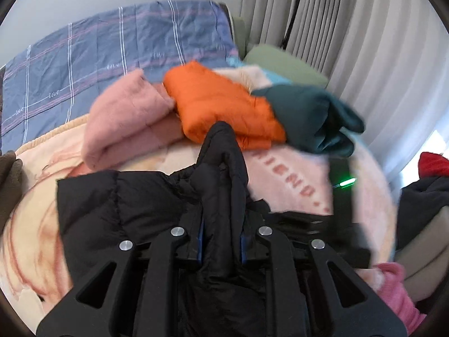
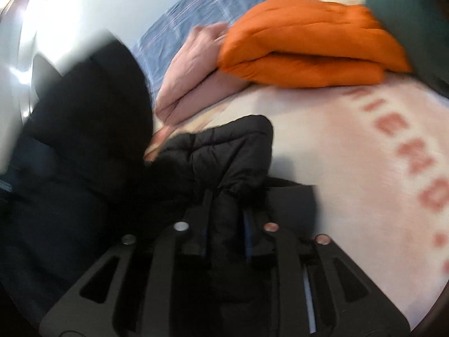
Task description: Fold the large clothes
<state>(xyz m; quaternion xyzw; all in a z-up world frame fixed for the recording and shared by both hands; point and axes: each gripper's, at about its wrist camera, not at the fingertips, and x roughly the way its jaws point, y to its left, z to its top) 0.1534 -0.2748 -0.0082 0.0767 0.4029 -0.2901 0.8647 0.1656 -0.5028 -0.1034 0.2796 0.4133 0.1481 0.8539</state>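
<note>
A black puffer jacket (image 1: 118, 205) lies and hangs over a pink blanket (image 1: 289, 179) on the bed. My left gripper (image 1: 221, 233) is shut on a bunched fold of the jacket, which sticks up between its fingers. My right gripper (image 2: 226, 224) is shut on another bunched part of the same black jacket (image 2: 224, 146), lifted above the blanket (image 2: 336, 151). More black jacket fabric hangs blurred at the left of the right wrist view. The right gripper shows at the right of the left wrist view as a dark body with a green light (image 1: 346, 182).
Folded clothes lie at the back of the bed: a pink one (image 1: 129, 120), an orange one (image 1: 221, 104) and a dark green one (image 1: 311, 118). A blue checked quilt (image 1: 112, 53) lies behind. Grey curtains (image 1: 350, 28) hang at right. More clothes (image 1: 421, 193) are piled at right.
</note>
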